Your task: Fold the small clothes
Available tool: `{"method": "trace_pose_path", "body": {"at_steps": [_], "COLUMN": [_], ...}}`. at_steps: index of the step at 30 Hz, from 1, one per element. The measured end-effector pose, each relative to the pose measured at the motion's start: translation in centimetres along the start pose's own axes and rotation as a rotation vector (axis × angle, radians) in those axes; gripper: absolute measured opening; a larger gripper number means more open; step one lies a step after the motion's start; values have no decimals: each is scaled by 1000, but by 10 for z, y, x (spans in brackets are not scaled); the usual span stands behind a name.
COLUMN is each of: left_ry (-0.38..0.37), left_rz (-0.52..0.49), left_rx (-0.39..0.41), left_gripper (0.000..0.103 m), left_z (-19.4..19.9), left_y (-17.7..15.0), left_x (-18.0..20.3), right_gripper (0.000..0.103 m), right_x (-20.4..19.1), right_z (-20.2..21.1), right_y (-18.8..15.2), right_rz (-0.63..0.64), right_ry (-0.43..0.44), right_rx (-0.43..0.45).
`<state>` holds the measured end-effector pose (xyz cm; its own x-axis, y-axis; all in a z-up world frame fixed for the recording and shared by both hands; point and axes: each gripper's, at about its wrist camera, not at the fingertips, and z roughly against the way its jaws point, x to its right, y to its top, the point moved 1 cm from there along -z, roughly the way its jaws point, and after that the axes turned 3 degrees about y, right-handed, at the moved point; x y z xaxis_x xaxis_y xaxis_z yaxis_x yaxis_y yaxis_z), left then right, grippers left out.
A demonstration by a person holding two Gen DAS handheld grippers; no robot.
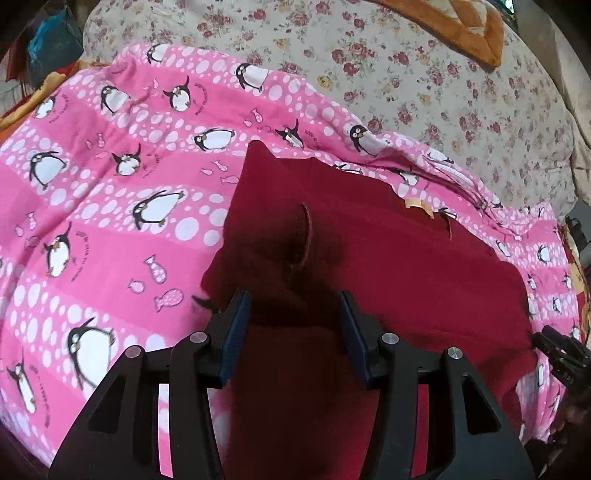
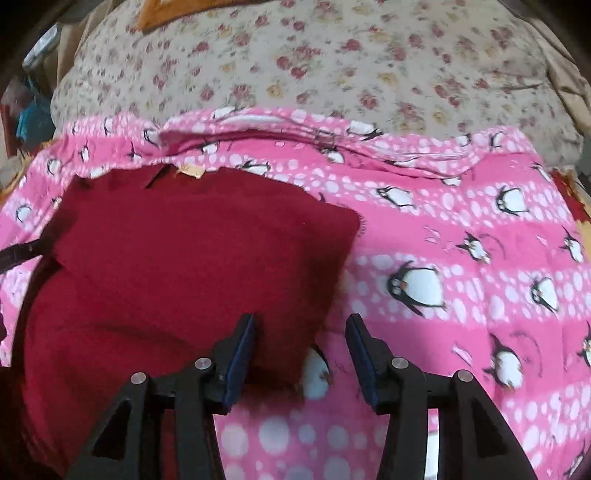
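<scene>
A dark red garment [image 1: 388,258] lies on a pink penguin-print blanket [image 1: 92,221]. A tan label [image 1: 417,205] shows at its far edge. In the left wrist view my left gripper [image 1: 293,306] is open, its blue pads over a raised fold of the red cloth [image 1: 301,240], which stands up between them. In the right wrist view my right gripper [image 2: 303,332] is open above the garment's [image 2: 184,266] right near corner, left pad over red cloth, right pad over the blanket [image 2: 461,258]. The other gripper's tip [image 2: 22,253] shows at the left edge.
A cream floral bedspread [image 1: 424,74] lies beyond the blanket, with an orange cloth [image 1: 461,26] at the far edge. A blue bag [image 1: 51,44] stands at the far left. The right gripper's tip [image 1: 557,350] shows at the right edge.
</scene>
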<state>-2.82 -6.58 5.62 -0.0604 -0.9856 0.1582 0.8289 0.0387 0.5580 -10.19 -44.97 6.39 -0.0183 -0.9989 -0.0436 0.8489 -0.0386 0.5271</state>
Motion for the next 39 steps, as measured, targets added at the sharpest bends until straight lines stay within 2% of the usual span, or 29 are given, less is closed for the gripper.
{"method": "trace_pose_path", "body": {"at_steps": [4,8,13,17,19,25,34,39], "left_ry": [13,22,48,53,50,-3,-14,-32], "left_rz": [-38,-56,-93,-125,-139,-130,-146,-121], "left_rx": [11,19,27,32,29,10,-51,-94], "left_gripper": [48,48,48,49,49,49,49,49], "left_z": [14,30,47,61,66,86,113,109], "left_y": [-11,-25,-43,-61,-69,-93,-145,-171], "left_x": [3,1,1,4,6,2,-20,-30], "right_gripper": [49,49,50,64,65,65,68,68], "right_x": [0,-3,-14,-29,-35,-44,-40,-38], "right_z": [12,18,34,46,51,59,70,70], "right_y": [-12,-21,-44,-66,-79,-105,-140,-161], "right_rz": [-36,-52,-71,-29,-10,31,-1,-32], "right_ry": [52,52,133,151,159,138,209,249], "right_rx": [-4,-17,-39,-51,-56,-81,-112,-145]}}
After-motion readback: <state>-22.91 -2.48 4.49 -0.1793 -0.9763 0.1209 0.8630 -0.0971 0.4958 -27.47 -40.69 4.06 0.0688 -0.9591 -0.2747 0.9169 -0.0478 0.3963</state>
